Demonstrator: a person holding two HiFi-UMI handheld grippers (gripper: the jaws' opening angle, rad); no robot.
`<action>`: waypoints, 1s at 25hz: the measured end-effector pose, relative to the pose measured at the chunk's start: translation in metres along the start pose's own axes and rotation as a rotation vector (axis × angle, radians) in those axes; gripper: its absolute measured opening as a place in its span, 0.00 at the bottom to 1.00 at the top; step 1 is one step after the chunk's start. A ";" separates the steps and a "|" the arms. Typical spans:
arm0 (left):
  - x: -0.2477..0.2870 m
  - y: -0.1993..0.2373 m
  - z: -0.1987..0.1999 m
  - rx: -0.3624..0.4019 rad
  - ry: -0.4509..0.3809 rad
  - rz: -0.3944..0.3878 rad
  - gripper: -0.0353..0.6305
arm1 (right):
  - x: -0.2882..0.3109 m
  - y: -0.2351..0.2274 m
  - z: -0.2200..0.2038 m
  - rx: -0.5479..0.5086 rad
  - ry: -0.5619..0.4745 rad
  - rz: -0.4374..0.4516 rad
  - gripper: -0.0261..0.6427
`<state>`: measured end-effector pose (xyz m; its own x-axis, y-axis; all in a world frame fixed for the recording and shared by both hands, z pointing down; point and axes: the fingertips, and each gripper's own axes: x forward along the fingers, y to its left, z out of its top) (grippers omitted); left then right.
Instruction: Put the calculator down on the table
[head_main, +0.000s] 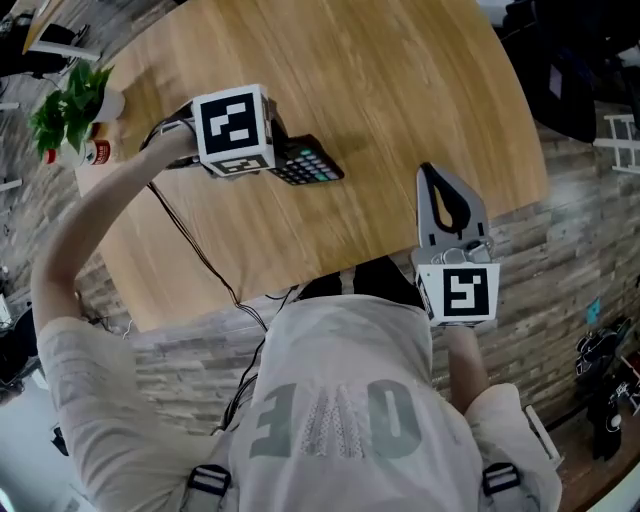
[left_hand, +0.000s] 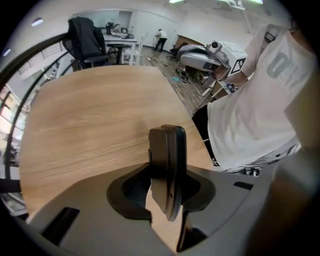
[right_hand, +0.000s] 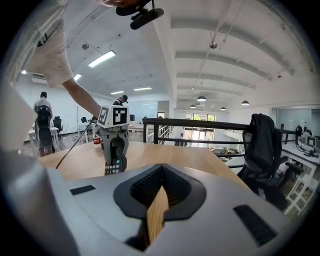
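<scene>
A dark calculator (head_main: 310, 166) with coloured keys is clamped in my left gripper (head_main: 282, 160), low over the round wooden table (head_main: 400, 90) at its left middle. In the left gripper view the calculator (left_hand: 168, 165) stands edge-on between the jaws, which are shut on it. The right gripper view shows the calculator (right_hand: 115, 163) hanging keys-outward under the left gripper (right_hand: 114, 142); whether it touches the wood I cannot tell. My right gripper (head_main: 429, 175) hovers at the table's near edge, jaws together and holding nothing.
A potted plant (head_main: 68, 104) and a red-labelled container (head_main: 99, 151) stand at the table's left edge. A black cable (head_main: 196, 250) trails off the near-left edge. Beyond the table are a railing (right_hand: 200, 123) and a black chair (right_hand: 261, 150).
</scene>
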<state>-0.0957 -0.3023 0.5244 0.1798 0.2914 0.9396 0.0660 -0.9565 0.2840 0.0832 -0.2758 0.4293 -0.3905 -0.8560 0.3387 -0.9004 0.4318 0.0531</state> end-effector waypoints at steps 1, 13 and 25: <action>0.009 -0.004 0.001 0.009 0.028 -0.056 0.23 | -0.001 -0.001 -0.004 0.009 0.009 0.001 0.07; 0.072 -0.027 0.002 -0.071 0.172 -0.498 0.24 | -0.003 0.005 -0.036 0.074 0.069 0.035 0.07; 0.096 -0.004 -0.006 -0.228 0.187 -0.571 0.24 | 0.001 -0.001 -0.047 0.067 0.102 0.056 0.07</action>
<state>-0.0843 -0.2711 0.6143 0.0028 0.7686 0.6397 -0.1133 -0.6353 0.7639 0.0924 -0.2640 0.4741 -0.4221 -0.7960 0.4337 -0.8897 0.4555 -0.0300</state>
